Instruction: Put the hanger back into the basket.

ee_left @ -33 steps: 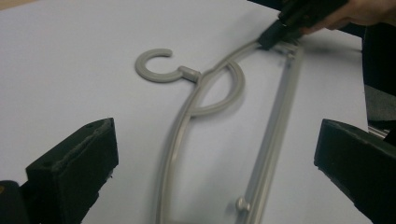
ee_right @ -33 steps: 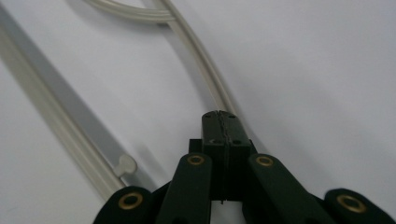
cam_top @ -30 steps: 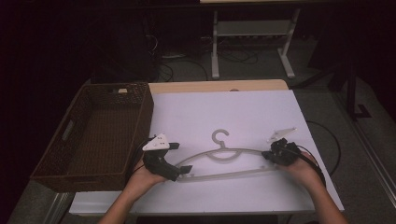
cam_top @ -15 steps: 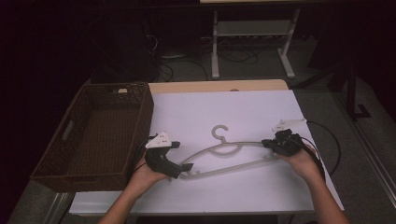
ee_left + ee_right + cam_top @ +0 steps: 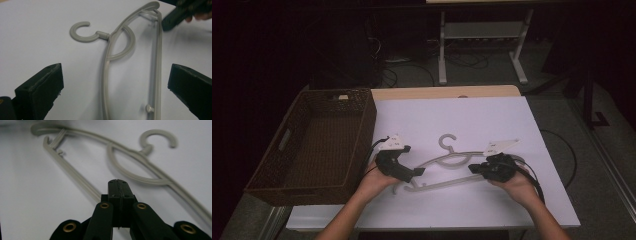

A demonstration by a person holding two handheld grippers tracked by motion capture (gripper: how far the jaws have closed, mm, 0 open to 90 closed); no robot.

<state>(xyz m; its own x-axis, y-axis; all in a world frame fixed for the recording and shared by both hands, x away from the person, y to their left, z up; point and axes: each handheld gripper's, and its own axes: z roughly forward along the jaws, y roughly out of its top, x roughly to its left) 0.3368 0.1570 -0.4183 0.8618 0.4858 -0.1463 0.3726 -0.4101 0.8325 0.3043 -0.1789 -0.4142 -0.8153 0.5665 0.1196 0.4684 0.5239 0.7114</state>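
Hanger (image 5: 447, 162) right of basket (image 5: 319, 145): light, stiff, slick plastic; grab by bar. L gripper (image 5: 110, 92) jaws apart astride it, R gripper (image 5: 117, 187) jaws together, empty.

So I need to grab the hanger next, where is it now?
In the high view the hanger lies flat on the white table, near its front edge, between the left gripper and right gripper, right of the basket.

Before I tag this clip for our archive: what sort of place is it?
Probably a dim lab or recording workspace: a white-covered table with a hanger and wicker basket, plus cables and a metal stand behind.
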